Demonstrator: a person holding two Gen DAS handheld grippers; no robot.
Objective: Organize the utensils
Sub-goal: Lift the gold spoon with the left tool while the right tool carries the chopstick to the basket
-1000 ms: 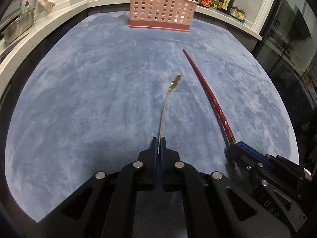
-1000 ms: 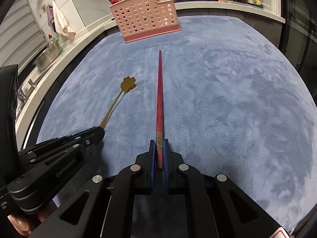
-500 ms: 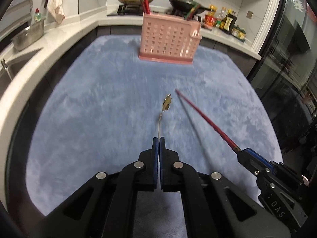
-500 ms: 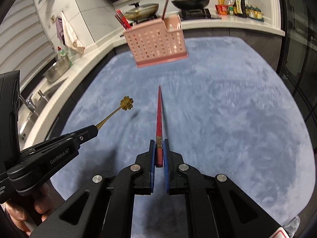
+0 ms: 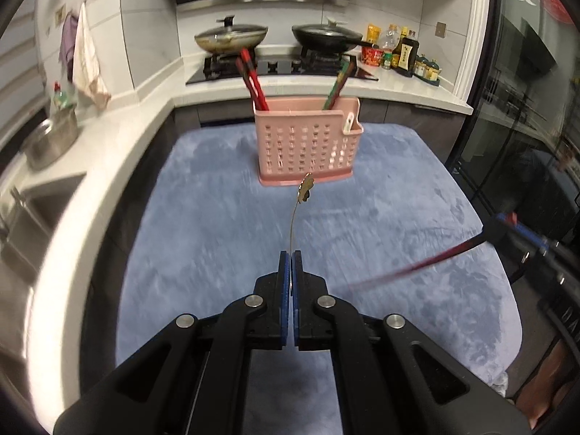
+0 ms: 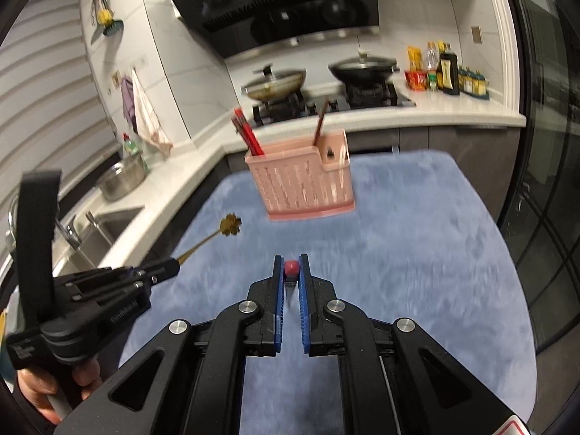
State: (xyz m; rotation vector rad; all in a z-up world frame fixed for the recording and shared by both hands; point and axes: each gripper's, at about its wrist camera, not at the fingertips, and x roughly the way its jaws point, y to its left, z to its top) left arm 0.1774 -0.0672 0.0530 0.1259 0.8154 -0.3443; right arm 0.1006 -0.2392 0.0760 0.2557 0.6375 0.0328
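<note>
My left gripper (image 5: 291,253) is shut on the thin stem of a gold utensil (image 5: 305,188) with a flower-shaped head, held in the air above the blue mat (image 5: 203,239). The head points toward the pink perforated basket (image 5: 306,145). My right gripper (image 6: 291,259) is shut on a red chopstick (image 6: 291,266), which shows nearly end-on between the pads. In the left wrist view that chopstick (image 5: 417,266) is a blurred red streak running from the right gripper (image 5: 505,223). The basket (image 6: 302,185) holds red chopsticks (image 6: 248,134) on its left and darker ones on its right.
Behind the basket a white counter carries a stove with two lidded pans (image 5: 232,36), and bottles (image 5: 402,52) stand at the back right. A steel bowl (image 6: 121,179) and a sink (image 6: 105,228) lie left. A dark glass door (image 5: 525,116) closes off the right. A hand (image 6: 40,388) holds the left gripper.
Both grippers have risen off the mat with their utensils. The views have tilted up toward the basket and stove. The chopstick now shows almost end-on in the right wrist view.
</note>
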